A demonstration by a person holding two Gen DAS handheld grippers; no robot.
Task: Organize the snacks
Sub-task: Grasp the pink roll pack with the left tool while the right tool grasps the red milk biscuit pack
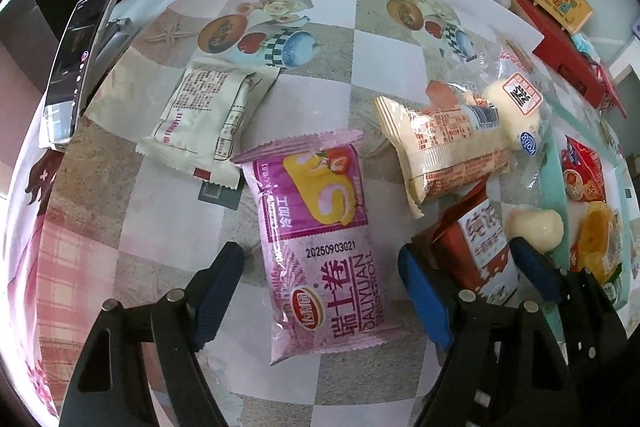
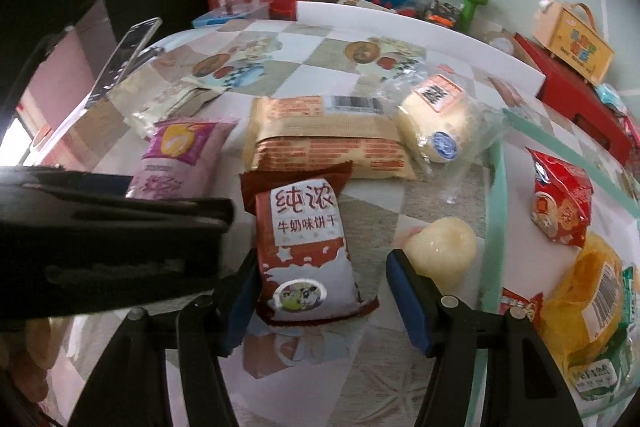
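The pink Swiss roll packet [image 1: 316,247] lies flat on the checked tablecloth [image 1: 160,227] near the table's front edge, its long axis running from that edge toward the far edge, its picture end farthest from the camera. The left gripper [image 1: 320,295] straddles its near half with jaws spread wide; both blue pads [image 1: 218,291] stand clear of the wrapper, so nothing is grasped. Beside it, toward the teal tray [image 2: 494,211] at the table's right edge, the brown milk biscuit packet [image 2: 306,251] lies with the same lengthwise heading. The right gripper [image 2: 324,301] brackets its near end, jaws partly spread; the left pad looks to touch the wrapper, the right pad stands apart, so it is released.
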